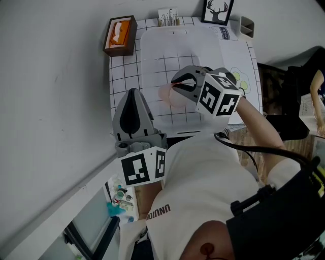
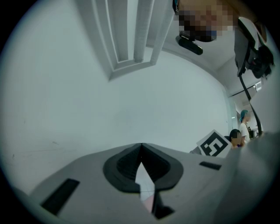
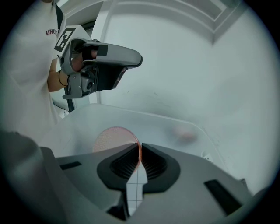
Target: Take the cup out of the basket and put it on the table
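A translucent pink cup (image 1: pixel 171 95) sits inside the frosted white basket (image 1: pixel 152 48) on the grid-patterned table. My right gripper (image 1: pixel 179 85) reaches into the basket and is shut on the cup's rim. The right gripper view shows that thin pink rim (image 3: pixel 114 139) pinched between the dark pads of the right gripper (image 3: pixel 139 147), with the basket wall (image 3: pixel 175 120) rising behind. My left gripper (image 1: pixel 133 92) hovers at the table's left edge, outside the basket, pointing up and away. In its own view the left gripper (image 2: pixel 141 145) has its tips together and holds nothing.
A brown tissue box (image 1: pixel 120 34) stands at the table's far left corner. A small holder (image 1: pixel 168 17), a framed deer picture (image 1: pixel 218 11) and a grey container (image 1: pixel 246 25) line the far edge. Bare grid cloth (image 1: pixel 122 84) lies left of the basket.
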`<control>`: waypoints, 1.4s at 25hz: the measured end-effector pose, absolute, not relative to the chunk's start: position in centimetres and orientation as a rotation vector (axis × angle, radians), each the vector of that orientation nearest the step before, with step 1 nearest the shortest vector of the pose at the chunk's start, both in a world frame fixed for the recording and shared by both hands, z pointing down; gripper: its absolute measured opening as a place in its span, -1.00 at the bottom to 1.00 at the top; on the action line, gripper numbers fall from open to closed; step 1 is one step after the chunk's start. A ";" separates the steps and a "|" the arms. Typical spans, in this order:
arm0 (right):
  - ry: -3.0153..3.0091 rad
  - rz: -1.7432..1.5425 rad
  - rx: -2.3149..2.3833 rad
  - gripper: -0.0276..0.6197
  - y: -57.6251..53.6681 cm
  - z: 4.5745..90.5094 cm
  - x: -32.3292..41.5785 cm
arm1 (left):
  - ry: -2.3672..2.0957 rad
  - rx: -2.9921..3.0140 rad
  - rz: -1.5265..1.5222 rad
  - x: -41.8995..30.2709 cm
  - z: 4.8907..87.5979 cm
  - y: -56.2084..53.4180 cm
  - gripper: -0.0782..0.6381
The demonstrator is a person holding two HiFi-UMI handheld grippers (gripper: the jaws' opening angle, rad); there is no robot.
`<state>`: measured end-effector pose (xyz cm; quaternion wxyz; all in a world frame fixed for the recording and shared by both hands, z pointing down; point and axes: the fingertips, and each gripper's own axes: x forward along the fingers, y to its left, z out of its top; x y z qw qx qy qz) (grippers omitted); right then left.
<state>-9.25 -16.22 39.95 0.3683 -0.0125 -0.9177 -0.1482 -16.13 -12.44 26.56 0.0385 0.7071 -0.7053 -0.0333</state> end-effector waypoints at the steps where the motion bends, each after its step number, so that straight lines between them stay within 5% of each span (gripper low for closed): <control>1: -2.361 -0.383 -0.023 -0.81 -16.3 39.8 -9.2 | -2.162 2.169 -0.101 -16.1 26.5 -12.5 -0.75; 35: -2.531 -0.337 0.240 -0.81 -18.3 35.6 -8.0 | -2.146 2.205 -0.090 -14.8 26.2 -12.7 -0.75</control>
